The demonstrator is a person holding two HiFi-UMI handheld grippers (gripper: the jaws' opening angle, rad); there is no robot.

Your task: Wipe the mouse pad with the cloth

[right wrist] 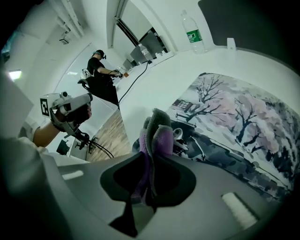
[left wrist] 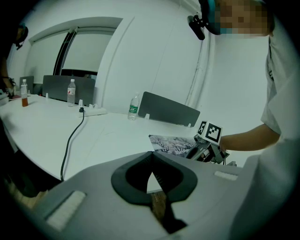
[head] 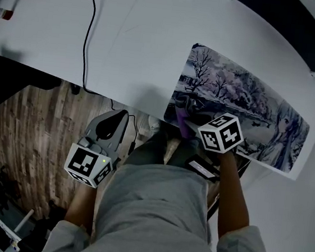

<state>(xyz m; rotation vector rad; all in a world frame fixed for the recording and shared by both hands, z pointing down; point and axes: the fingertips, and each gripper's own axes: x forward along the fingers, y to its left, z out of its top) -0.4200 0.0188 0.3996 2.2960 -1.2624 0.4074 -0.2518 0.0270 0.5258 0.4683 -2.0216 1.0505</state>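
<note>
White table (head: 144, 47) is carrying the mouse pad (head: 244, 107) right at its near edge.
Left gripper (left wrist: 151, 173) is hanging clenched and empty over the floor, so nothing is pinning the pad. Right gripper (right wrist: 151, 165) is clamping the purple cloth (right wrist: 157, 133) at the pad's near-left corner. Risk: the stroke dragging or curling the pad off the edge.

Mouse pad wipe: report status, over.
Right gripper shut on purple cloth, at mouse pad near-left corner. Left gripper shut, empty, off the table. Pad surface unobstructed.
</note>
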